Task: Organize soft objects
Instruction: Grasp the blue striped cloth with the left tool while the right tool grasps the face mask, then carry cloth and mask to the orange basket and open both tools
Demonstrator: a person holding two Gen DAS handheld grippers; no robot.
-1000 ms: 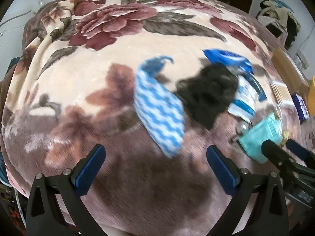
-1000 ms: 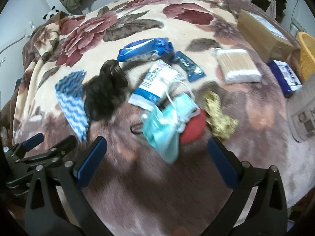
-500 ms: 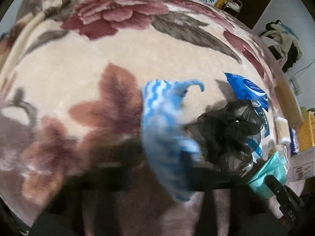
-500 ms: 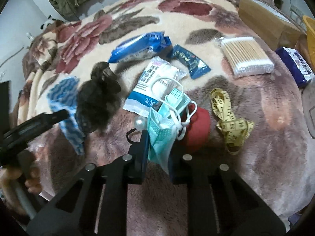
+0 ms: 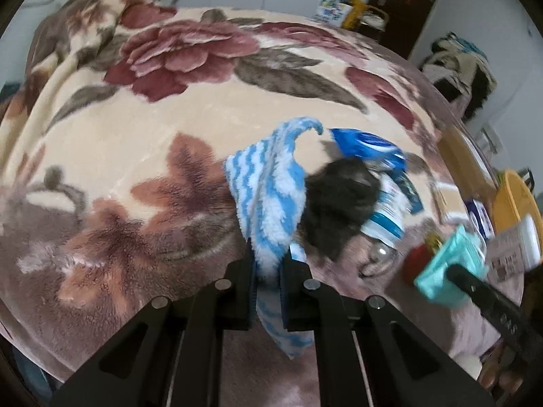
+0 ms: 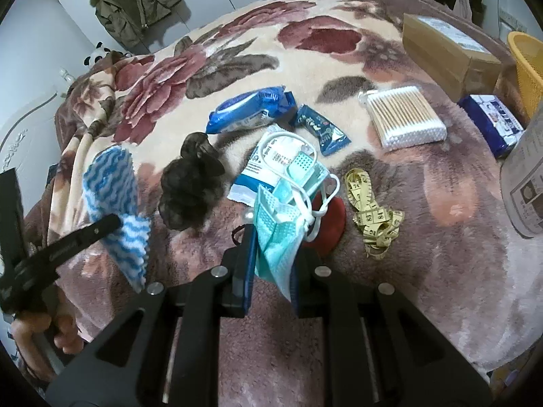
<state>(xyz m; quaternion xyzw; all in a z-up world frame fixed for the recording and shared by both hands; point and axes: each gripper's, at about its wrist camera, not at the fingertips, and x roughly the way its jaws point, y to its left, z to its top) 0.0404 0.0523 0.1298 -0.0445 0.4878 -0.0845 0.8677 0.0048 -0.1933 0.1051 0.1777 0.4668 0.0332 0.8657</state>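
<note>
My left gripper is shut on a blue-and-white wavy cloth, whose near end is pinched between the pads and lifted off the flowered blanket. The same cloth shows at the left of the right wrist view, held by the other gripper's finger. My right gripper is shut on a teal face mask with white ear loops, raised above a red round object. A black frilly scrunchie lies between cloth and mask.
On the blanket lie a blue wipes pack, a white mask packet, a dark blue sachet, a cotton swab box, a yellow tape measure, a cardboard box and a yellow basket. A hand holds the left tool.
Both grippers went from wide open to shut. The left one closed on the striped cloth and lifted its end; the right one closed on the teal mask and raised it.
</note>
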